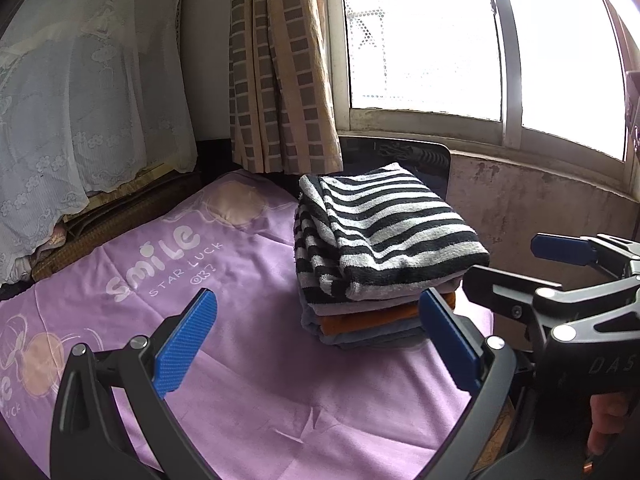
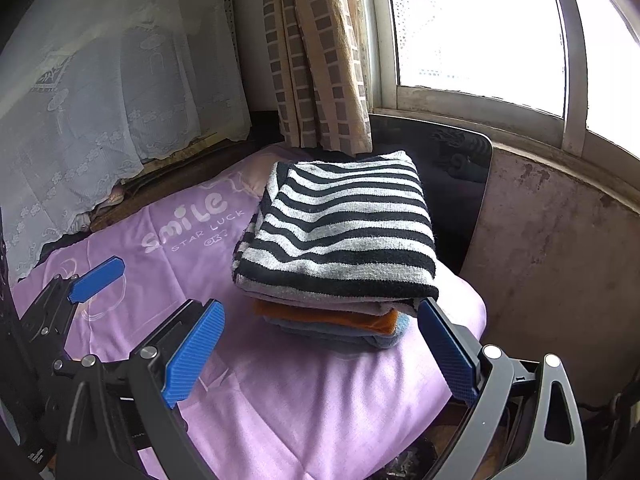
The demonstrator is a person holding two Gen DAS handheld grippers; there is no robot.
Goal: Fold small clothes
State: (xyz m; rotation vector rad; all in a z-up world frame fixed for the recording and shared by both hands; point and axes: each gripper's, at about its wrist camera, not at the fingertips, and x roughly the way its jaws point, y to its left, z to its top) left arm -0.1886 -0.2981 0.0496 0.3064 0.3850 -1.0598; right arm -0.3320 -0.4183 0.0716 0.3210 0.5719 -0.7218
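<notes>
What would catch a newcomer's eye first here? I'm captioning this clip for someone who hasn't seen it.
The black-and-white striped garment, folded on top of a small stack of clothes, with an orange piece beneath. The stack sits on a purple "smile" bedspread near a bright window. Both open tools, left and right, hold nothing.

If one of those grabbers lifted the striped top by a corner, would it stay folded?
Probably not. The striped top looks like soft knit, so it would likely droop and unfold. It seems light, and sits loosely on the stack, so a push might slide it off.

Bed under a purple "smile" sheet (image 1: 248,380), folded clothes stack (image 1: 384,256) resting on it
</notes>
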